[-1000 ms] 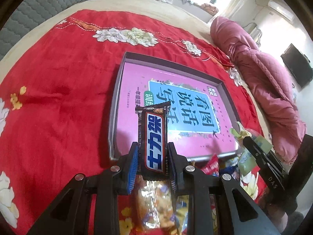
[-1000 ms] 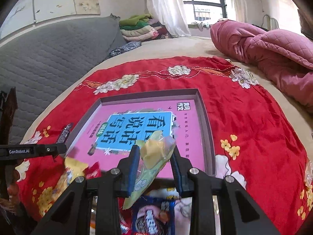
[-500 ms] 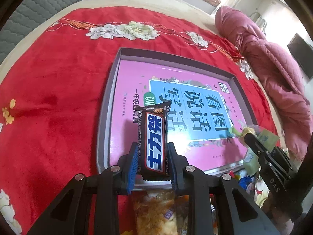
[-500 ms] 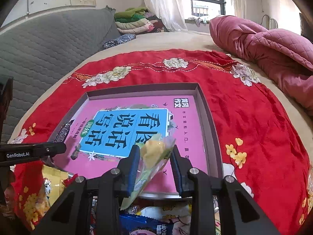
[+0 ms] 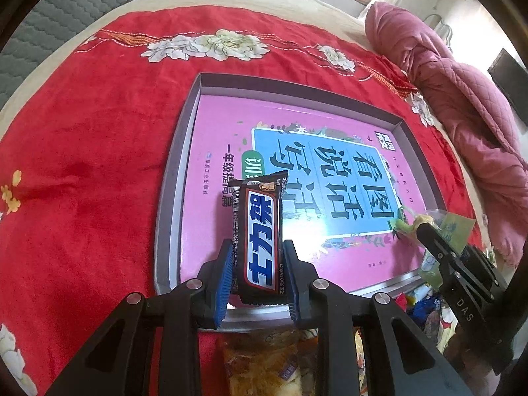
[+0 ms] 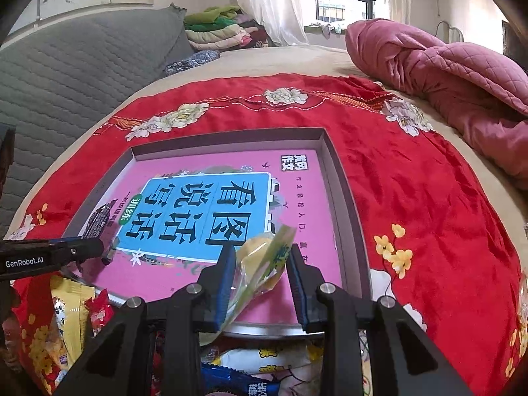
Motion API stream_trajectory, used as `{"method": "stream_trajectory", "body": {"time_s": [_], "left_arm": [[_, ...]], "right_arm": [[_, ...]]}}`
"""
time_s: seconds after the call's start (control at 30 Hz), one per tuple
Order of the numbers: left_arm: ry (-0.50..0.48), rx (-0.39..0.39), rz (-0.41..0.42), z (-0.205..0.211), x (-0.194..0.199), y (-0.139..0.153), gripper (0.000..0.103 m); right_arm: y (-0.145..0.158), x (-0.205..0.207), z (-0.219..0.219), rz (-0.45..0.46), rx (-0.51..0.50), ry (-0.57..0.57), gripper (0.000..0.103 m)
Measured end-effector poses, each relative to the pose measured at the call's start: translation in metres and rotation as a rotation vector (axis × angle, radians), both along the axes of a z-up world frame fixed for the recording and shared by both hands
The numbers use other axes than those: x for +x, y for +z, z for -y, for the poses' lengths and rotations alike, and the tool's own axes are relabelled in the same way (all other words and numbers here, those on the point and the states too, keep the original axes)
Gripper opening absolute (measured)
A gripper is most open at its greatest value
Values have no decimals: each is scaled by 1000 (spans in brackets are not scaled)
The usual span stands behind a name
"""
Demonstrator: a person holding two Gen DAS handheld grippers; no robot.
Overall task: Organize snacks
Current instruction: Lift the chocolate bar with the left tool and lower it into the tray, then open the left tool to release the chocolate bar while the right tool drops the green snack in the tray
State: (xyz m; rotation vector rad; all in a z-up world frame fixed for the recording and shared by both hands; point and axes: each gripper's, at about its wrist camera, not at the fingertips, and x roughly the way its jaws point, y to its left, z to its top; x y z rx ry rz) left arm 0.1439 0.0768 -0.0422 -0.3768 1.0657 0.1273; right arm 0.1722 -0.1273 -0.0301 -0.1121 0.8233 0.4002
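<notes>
While we hover over one tray (image 5: 171, 178), left gripper (image 5: 257, 274) pinches one chocolate bar (image 5: 259, 234), right gripper (image 6: 260, 283) pinches one green packet (image 6: 264, 264); loose snacks (image 6: 66, 310) nearby.

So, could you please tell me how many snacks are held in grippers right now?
2. A chocolate bar is clamped in the left gripper, and a clear-wrapped yellow snack is in the right gripper. Both hang over the box. More snacks lie loose below, partly hidden.
</notes>
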Motion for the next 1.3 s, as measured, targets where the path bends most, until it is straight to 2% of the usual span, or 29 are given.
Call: {"method": "stream_trajectory", "body": {"time_s": [0.4, 0.5, 0.53, 0.57, 0.9, 0.97, 1.1, 1.3], "left_arm": [[10, 8, -12, -4, 5, -2, 29], [11, 11, -17, -5, 7, -2, 29], [13, 6, -17, -5, 7, -3, 29], [15, 5, -18, -5, 7, -3, 29], [15, -1, -2, -5, 5, 2, 32], [14, -2, 3, -5, 5, 4, 32], [14, -21, 23, -6, 2, 10, 41], [22, -26, 39, -7, -3, 17, 44]], "right_arm": [[0, -1, 6, 19, -7, -19, 36], [2, -2, 7, 23, 1, -18, 43], [3, -3, 7, 28, 2, -18, 49], [3, -4, 7, 31, 3, -18, 51], [8, -8, 11, 44, 20, -22, 54], [9, -8, 12, 44, 20, -22, 55], [10, -11, 13, 47, 23, -24, 55], [15, -14, 22, 49, 54, -34, 60]]}}
